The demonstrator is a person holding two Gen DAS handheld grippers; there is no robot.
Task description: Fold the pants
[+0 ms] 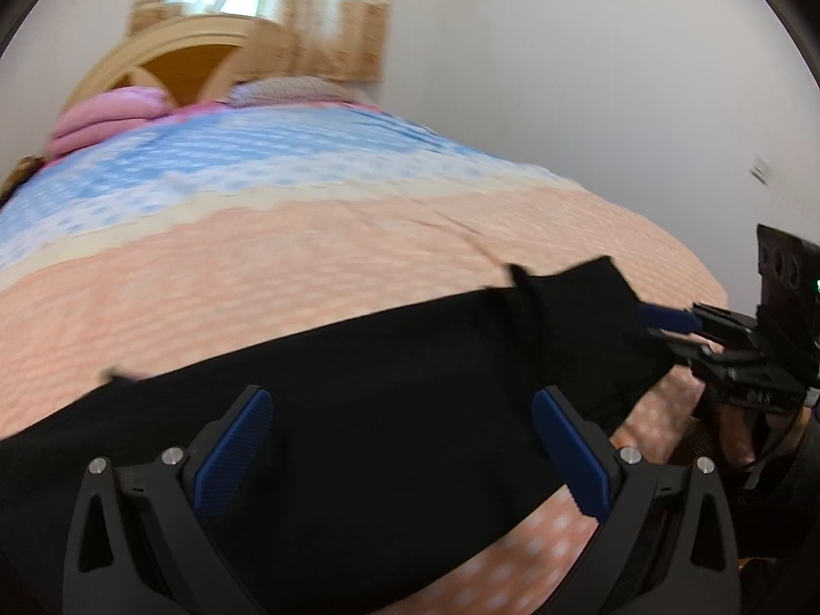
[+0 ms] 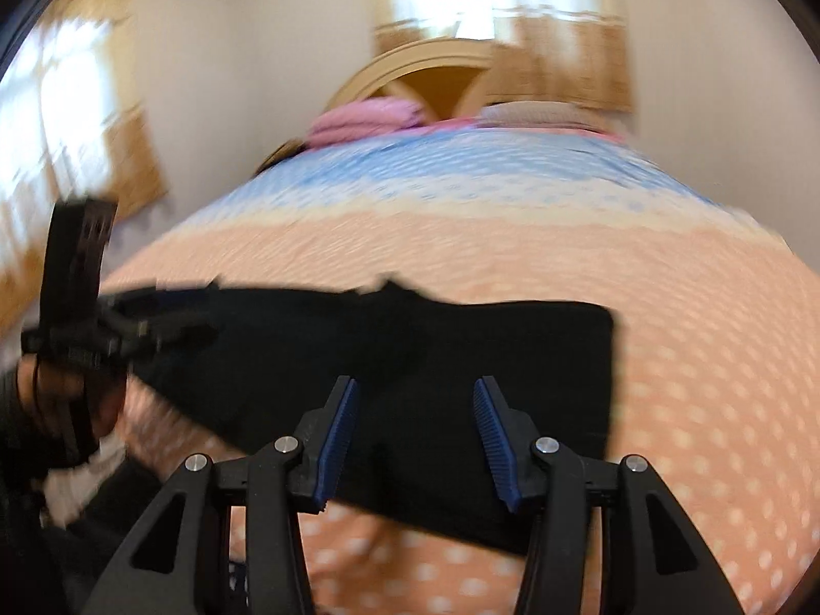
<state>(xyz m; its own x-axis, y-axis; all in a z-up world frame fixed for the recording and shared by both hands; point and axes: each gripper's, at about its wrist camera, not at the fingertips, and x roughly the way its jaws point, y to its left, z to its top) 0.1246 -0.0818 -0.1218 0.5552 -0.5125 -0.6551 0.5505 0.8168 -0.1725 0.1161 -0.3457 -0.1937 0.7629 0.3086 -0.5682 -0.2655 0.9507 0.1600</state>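
The left gripper is seen with jaws spread wide over the black pants, nothing pinched between them. The right gripper is likewise held apart above the pants. In the left wrist view, the right gripper appears at the pants' edge, though contact cannot be made out through blur. The pants are laid flat on the bed; their near edge is cut off. Pink pillows are shown by the headboard.
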